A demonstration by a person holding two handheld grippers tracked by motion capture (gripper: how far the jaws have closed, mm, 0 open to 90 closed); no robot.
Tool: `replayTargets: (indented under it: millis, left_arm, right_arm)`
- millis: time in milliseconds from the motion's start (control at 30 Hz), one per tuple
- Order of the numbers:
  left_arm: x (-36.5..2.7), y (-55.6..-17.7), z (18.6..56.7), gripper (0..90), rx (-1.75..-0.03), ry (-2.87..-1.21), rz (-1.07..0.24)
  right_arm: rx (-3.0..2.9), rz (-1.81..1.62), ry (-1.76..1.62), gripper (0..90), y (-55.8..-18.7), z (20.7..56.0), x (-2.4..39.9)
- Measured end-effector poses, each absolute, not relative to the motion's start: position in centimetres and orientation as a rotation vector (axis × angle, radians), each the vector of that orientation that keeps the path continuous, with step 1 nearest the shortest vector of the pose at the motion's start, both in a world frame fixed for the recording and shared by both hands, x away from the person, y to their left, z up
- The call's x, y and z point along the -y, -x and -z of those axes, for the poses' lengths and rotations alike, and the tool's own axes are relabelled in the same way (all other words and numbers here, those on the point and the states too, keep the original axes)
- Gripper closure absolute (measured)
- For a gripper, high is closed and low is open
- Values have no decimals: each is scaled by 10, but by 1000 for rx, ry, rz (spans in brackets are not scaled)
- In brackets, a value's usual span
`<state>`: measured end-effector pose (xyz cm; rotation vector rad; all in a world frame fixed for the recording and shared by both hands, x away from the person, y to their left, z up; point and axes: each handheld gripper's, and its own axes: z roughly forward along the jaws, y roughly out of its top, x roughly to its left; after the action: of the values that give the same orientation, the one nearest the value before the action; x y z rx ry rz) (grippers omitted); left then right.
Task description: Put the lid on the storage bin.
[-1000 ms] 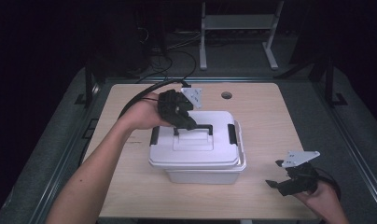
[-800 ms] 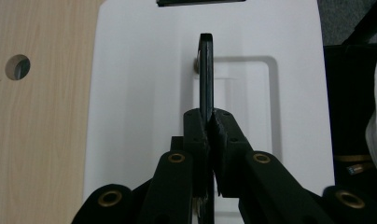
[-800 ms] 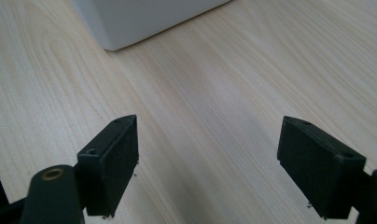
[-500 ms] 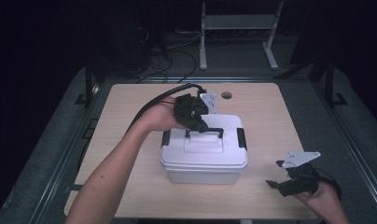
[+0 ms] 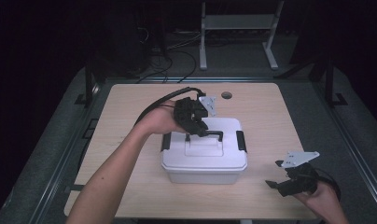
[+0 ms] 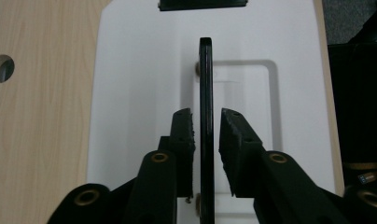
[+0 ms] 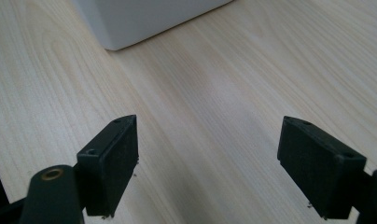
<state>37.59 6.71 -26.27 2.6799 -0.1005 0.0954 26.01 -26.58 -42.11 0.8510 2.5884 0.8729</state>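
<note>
— Dark room all round, cables and a metal stand (image 5: 235,35) at the back; pale wooden table (image 5: 130,112) in the middle, a round hole (image 5: 226,95) near its far edge. What sits on it?

— One white plastic storage box (image 5: 204,154), lid on, standing flat at the table's centre, black latches (image 5: 241,140) at either end, black carry handle (image 5: 210,134) upright over the lid.

— Left side?

— Left gripper (image 5: 196,127) over the box's far-left part, pointing down at the handle. In the left gripper view the handle (image 6: 205,126) runs edge-on between the two pads. Jaws have just been opening: a thin gap shows on each side, pads (image 6: 183,135) clear of the bar. Handle between them, not clamped.

— Right side?

— Right gripper (image 5: 276,185) low at the near-right corner of the table, well apart from the box. Right gripper view: jaws spread wide, bare wood between them, a corner of the box (image 7: 130,18) farther off.
</note>
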Motion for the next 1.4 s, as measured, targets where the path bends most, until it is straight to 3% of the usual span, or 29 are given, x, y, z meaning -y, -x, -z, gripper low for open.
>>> replayTargets:
  millis: [233, 600, 1400]
  left_arm:
    - [-79, -371, 256, 637, 74, -2661, -106]
    - [-102, -361, 243, 608, 64, -2623, -115]
    - [-217, -340, 269, 528, -170, -2551, -164]
  right_arm:
    - [-2588, -866, -861, 195, -260, 422, 266]
    - [-2582, -862, -869, 195, -257, 422, 267]
    - [-2590, -860, -869, 192, -255, 422, 261]
